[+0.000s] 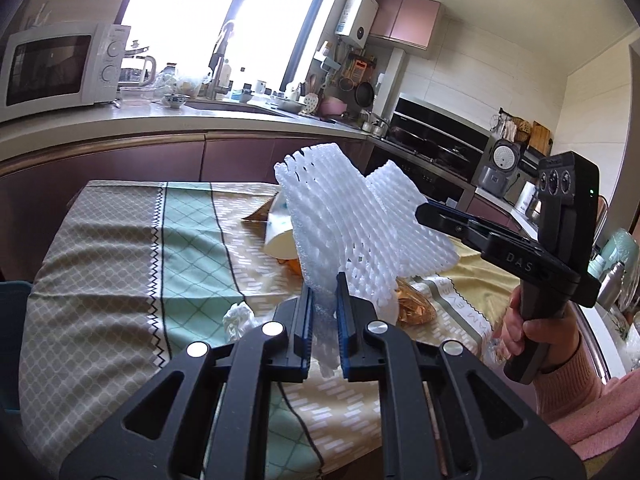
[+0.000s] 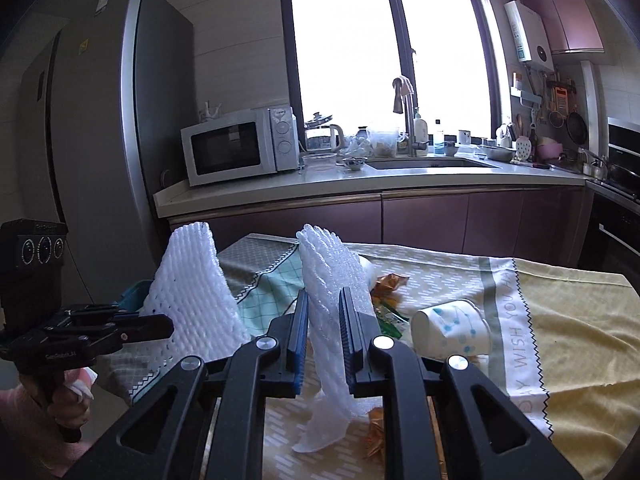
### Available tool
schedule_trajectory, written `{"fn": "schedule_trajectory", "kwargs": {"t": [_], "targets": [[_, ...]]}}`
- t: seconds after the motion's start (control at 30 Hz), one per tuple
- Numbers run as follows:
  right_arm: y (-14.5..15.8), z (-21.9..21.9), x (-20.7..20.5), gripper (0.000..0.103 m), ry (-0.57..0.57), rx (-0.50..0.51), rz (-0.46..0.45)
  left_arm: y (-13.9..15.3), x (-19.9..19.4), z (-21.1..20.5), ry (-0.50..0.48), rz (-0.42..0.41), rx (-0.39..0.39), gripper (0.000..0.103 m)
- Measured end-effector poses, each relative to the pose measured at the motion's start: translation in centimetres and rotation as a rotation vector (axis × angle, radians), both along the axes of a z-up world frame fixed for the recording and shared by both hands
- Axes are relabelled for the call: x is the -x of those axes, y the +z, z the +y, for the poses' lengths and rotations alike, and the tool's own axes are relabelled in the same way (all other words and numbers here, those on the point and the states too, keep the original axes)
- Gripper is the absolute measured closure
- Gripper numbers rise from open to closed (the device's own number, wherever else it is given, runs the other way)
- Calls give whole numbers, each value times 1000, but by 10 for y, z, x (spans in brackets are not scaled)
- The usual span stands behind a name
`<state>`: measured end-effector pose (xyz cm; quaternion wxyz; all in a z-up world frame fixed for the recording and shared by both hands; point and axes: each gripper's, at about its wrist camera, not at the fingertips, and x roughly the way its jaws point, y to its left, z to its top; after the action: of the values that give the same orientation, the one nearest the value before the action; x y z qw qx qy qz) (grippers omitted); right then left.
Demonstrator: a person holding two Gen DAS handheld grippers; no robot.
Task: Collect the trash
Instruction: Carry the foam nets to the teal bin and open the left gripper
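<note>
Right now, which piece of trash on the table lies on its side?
The paper cup, tipped over, blue-dotted; the tissue wad and gold wrapper are merely crumpled.

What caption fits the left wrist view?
Left hand-held gripper shut on white foam mesh fruit sleeve above patterned tablecloth; right hand-held gripper clamps another.

right gripper (image 2: 323,312) fingers pinching a white foam net (image 2: 334,276), paper cup (image 2: 452,332) tipped over on the counter (image 2: 560,320) just beside it

Black grippers (image 1: 324,300), pink knit sleeve (image 1: 576,392)
</note>
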<state>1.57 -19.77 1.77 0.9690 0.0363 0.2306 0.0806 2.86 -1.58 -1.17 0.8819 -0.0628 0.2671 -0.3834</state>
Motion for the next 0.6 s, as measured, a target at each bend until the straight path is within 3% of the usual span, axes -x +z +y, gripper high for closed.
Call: {"fn": "schedule_trajectory", "kwargs": {"t": [0.2,0.6], "targets": [[-1,30,-13,90,98,-42,17,-7,-17,40,83,59,11,92],[2,109,-57,90,321,-48,43,10,-27,151,352,22,-19,92]]}}
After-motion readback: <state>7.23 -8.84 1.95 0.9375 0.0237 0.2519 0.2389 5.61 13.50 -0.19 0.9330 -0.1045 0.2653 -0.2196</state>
